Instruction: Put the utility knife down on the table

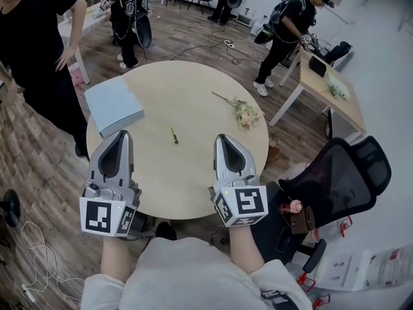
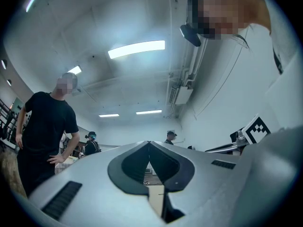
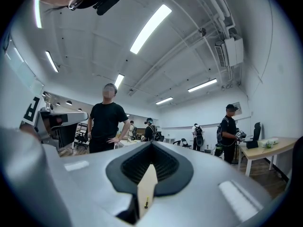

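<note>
The knife lies flat on the table, between the 2 grippers and level with their tips, touching neither. The left gripper and the right gripper both have their jaws closed tip to tip, with nothing held. A blue box sits to the left and flowers to the right.

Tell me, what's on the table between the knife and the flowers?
Nothing. In the head view, the table is bare between the knife and the flowers.
</note>
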The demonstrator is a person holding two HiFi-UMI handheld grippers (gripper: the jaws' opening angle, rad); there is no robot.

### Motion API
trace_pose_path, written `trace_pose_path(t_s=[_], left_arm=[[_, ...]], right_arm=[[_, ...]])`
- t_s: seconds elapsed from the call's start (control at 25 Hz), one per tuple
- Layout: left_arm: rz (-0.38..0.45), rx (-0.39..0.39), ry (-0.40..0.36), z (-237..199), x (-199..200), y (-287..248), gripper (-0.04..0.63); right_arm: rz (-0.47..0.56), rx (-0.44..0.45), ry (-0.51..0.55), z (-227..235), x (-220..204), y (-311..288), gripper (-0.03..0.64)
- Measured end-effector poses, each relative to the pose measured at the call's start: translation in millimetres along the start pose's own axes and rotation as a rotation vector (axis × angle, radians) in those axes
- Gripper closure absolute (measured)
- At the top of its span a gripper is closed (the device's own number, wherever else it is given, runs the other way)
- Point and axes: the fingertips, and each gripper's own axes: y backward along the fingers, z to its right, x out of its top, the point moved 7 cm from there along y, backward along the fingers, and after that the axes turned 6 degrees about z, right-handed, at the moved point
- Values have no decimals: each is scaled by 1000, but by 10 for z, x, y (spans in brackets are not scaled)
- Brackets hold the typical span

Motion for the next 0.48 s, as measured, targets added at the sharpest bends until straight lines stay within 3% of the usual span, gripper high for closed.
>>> trace_pose_path(t_s=[0.48], left_arm=[[7,11,-2,37,83,90,586]], right_arm=[[14,11,-1,-51,77,84,606]])
